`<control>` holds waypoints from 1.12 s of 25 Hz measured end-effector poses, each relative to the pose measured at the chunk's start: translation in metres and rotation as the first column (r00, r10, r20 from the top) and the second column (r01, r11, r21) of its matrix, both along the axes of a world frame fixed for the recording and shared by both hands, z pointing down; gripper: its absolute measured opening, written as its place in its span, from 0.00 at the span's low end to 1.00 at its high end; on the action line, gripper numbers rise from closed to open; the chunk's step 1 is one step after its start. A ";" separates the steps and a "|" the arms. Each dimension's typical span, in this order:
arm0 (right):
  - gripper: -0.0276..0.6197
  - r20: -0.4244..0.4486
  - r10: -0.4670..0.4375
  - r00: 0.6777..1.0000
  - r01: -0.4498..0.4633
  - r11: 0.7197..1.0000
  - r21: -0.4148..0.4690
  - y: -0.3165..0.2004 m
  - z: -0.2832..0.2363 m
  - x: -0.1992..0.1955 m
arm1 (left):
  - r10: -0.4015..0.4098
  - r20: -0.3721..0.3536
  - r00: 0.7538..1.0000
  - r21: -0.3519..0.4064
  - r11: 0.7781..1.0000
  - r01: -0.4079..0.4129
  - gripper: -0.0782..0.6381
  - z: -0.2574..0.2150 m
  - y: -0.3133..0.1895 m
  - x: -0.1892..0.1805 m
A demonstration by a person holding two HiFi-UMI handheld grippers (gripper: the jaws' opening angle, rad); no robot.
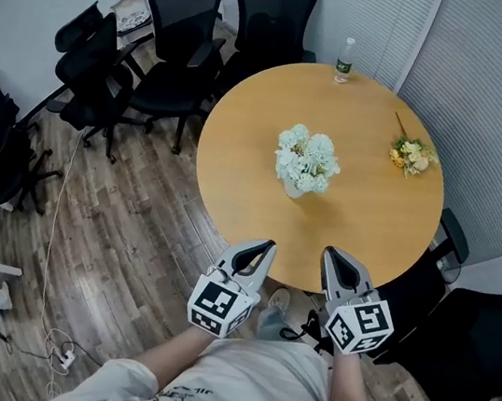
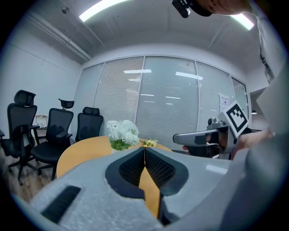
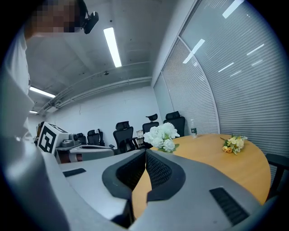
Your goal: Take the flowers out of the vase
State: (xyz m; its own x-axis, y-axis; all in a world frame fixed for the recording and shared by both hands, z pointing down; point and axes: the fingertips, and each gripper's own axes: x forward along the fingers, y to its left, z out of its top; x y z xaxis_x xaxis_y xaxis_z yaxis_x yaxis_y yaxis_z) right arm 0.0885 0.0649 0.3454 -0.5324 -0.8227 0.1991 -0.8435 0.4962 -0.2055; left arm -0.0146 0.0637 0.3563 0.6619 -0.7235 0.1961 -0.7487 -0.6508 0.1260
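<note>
Table (image 1: 361, 224) tan. Flowers (image 1: 307, 159) white, green leaves. Bouquet (image 1: 412, 156) yellow. Chairs (image 1: 185, 35) black. Floor (image 1: 129, 251) brown wood-grain. Left gripper (image 1: 269, 244), right gripper (image 1: 329, 252): grey, black-and-white square markers.

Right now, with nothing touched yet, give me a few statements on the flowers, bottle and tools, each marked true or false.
1. The white flowers stand in the vase. True.
2. Each tool holds a flower stem. False: the left tool and the right tool are both shut and empty, well short of the vase.
3. The yellow flowers lie on the table, apart from the vase. True.
4. The bottle lies on its side next to the vase. False: it stands upright at the table's far edge.
</note>
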 end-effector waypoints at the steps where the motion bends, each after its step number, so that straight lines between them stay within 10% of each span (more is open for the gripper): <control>1: 0.05 0.000 -0.008 1.000 0.008 1.000 0.000 -0.009 0.000 0.004 | -0.003 -0.002 1.000 0.000 1.000 0.003 0.12 0.000 -0.009 0.004; 28: 0.05 -0.024 -0.053 0.998 0.052 0.998 -0.044 -0.116 0.022 0.019 | -0.035 0.041 0.999 -0.018 0.999 0.036 0.12 0.013 -0.118 0.014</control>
State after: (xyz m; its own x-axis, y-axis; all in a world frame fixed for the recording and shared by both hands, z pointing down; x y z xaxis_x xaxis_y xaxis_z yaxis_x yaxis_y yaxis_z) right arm 0.1076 -0.0507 0.3671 -0.5690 -0.7842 0.2476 -0.8218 0.5311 -0.2064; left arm -0.0010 -0.0547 0.3693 0.6268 -0.7426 0.2359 -0.7763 -0.6213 0.1071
